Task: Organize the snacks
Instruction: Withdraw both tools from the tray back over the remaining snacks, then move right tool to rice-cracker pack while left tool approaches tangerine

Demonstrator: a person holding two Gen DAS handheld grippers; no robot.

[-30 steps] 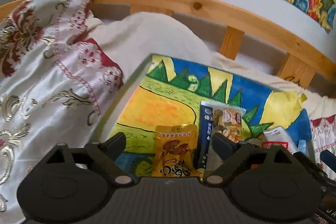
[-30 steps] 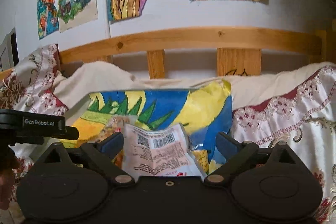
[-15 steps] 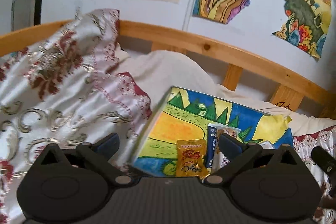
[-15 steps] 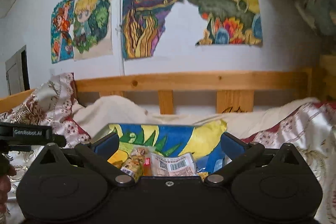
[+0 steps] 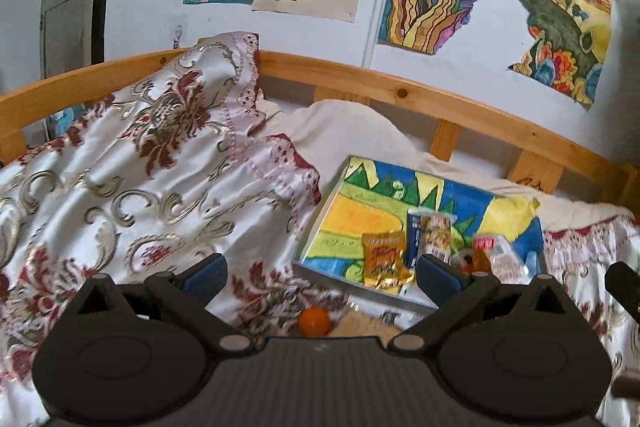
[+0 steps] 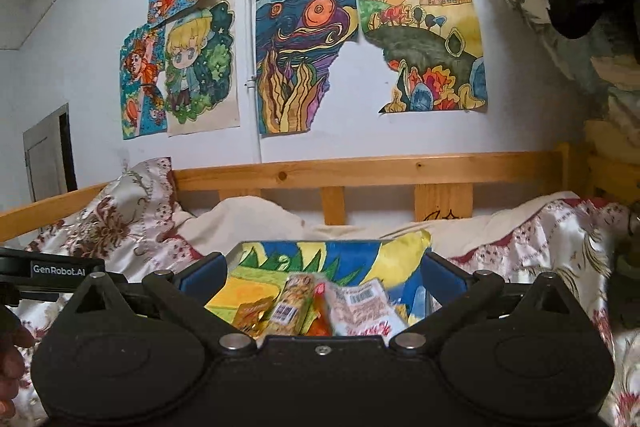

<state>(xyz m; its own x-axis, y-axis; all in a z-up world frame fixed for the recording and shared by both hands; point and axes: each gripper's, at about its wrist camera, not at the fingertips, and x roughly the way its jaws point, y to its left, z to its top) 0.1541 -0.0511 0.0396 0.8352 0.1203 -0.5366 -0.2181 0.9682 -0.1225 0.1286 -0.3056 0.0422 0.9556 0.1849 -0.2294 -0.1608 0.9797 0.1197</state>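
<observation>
Several snack packets lie in a row on a colourful painted board (image 5: 360,211) on the bed: a yellow packet (image 5: 382,259), a blue-and-tan packet (image 5: 430,235), a red-topped one (image 5: 482,251). My left gripper (image 5: 322,273) stands open, back from the board, nothing between its fingers. An orange ball (image 5: 315,321) and a beige packet (image 5: 366,325) lie on the quilt just before it. In the right wrist view the same board (image 6: 280,259) carries a tan packet (image 6: 294,299) and a white barcode packet (image 6: 360,307). My right gripper (image 6: 322,273) is open and empty, above them.
A patterned satin quilt (image 5: 140,179) is bunched at the left, with white bedding behind. A wooden bed rail (image 5: 440,103) runs along the wall under children's drawings. The left gripper's body (image 6: 48,269) and a hand (image 6: 10,367) show at the right view's left edge.
Both grippers pulled back and rose away from the board, so the packets look smaller and more wall shows. The orange ball and beige packet came into the left view.
</observation>
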